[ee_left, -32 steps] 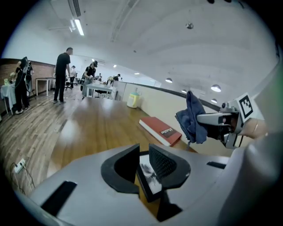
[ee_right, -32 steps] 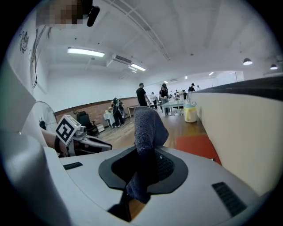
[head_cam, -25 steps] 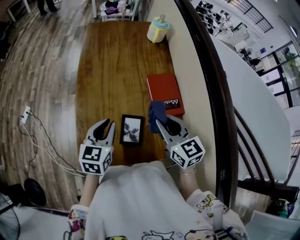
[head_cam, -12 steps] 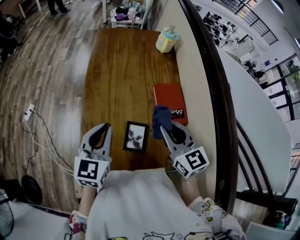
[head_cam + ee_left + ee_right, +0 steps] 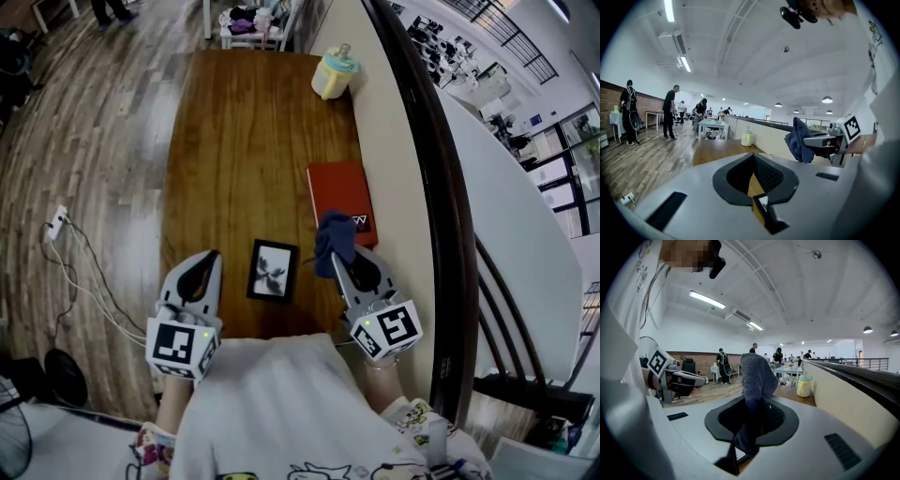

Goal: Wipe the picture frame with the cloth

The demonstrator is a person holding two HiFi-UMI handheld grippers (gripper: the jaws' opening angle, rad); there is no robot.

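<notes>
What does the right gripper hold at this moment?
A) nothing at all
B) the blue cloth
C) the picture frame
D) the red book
B: the blue cloth is pinched between the jaws of the right gripper, while the picture frame and the red book lie on the table, with no gripper on either.

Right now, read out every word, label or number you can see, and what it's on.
Red book: white print at its near edge, partly under the blue cloth, too small to read.
Left claw and right claw: square marker patterns only, no words.
Yellow bottle: no label legible.
Nothing can be quoted.
</notes>
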